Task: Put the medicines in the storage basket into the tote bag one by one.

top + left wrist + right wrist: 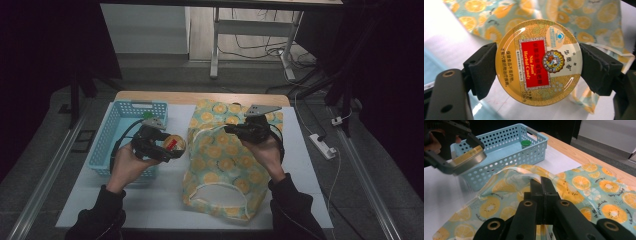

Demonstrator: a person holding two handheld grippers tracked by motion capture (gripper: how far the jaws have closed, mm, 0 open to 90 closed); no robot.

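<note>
A round yellow candy tin point(539, 62) with a red label sits between my left gripper's point(539, 63) black pads, which are shut on its rim. In the high view the left gripper point(170, 147) holds the tin point(174, 143) above the table, between the blue basket point(112, 135) and the orange-patterned cloth bag point(220, 165). My right gripper point(541, 185) is shut on the bag's point(584, 182) upper edge, lifting the fabric. The same right gripper point(239, 131) stands over the bag's far half. The tin point(469, 157) hangs to the left of the bag.
The blue perforated basket point(506, 147) holds a small green-capped item point(525, 143). A white mat point(165, 200) covers the wooden table. On the floor to the right lies a power strip point(322, 146) with cables.
</note>
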